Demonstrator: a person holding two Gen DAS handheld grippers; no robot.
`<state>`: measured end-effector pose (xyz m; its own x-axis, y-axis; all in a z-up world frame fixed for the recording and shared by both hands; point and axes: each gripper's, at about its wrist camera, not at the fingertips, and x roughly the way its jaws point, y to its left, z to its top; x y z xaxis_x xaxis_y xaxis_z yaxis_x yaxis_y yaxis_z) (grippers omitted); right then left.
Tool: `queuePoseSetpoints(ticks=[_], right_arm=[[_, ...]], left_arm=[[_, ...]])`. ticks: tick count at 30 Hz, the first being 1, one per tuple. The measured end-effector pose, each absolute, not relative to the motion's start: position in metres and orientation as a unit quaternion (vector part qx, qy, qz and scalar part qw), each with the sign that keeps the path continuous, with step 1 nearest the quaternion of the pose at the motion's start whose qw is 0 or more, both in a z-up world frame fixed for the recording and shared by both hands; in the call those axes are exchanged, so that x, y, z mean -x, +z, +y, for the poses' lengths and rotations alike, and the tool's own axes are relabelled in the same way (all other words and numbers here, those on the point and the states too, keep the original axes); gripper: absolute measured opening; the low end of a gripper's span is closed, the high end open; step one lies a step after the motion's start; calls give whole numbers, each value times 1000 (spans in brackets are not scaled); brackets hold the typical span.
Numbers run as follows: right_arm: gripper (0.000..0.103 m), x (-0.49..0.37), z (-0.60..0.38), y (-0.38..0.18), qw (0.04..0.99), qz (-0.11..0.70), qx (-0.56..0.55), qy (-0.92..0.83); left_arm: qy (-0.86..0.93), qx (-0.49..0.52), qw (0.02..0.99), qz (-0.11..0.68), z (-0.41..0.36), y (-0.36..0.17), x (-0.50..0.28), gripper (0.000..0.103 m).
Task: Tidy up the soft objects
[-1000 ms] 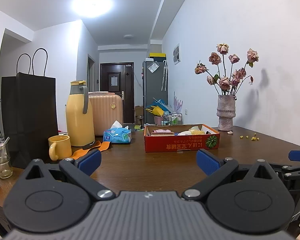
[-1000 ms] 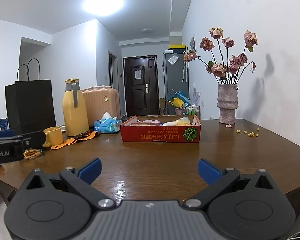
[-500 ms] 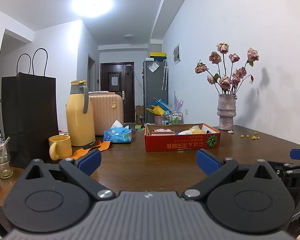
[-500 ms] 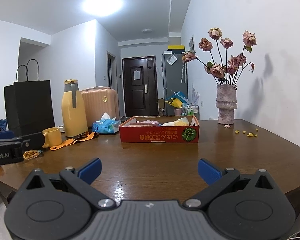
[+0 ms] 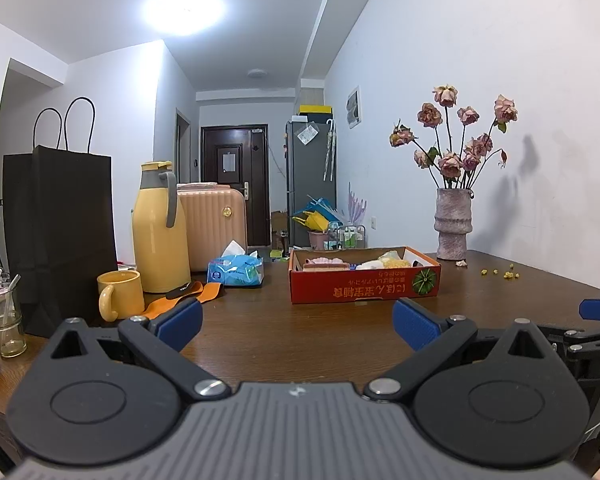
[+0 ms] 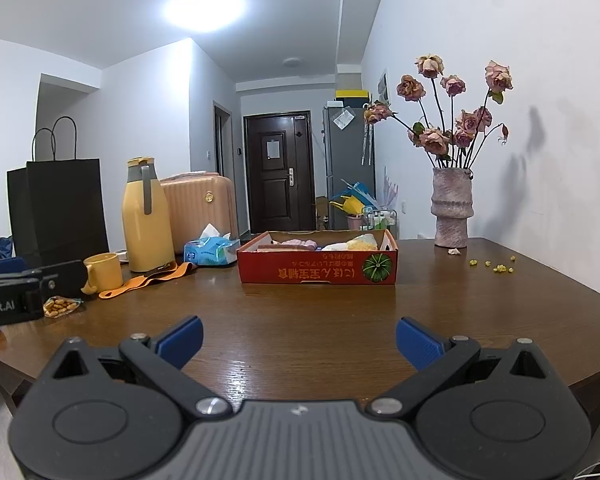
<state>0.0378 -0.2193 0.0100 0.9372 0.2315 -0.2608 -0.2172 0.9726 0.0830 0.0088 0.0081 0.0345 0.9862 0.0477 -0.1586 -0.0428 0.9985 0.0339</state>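
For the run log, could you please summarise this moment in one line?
left gripper: open, empty | right gripper: open, empty | red box: on table, holds soft items | phase: approach

Both wrist views low, toward red box (image 5: 365,283).

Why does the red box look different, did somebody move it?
No. The red box sits the same way beside the tissue pack and vase. Only the right gripper shifted slightly, changing the view.

Bright ceiling lamp (image 5: 184,10) glare; sharp pics, fisheye-warped edges.
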Motion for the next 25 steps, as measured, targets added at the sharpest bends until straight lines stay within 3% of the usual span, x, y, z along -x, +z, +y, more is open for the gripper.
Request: queuePoseSetpoints(ticks=[25], right_arm=[[103,-38,-219,11,984,134,-22,113]], left_arm=[[31,-14,996,78,9,35,-8,103]])
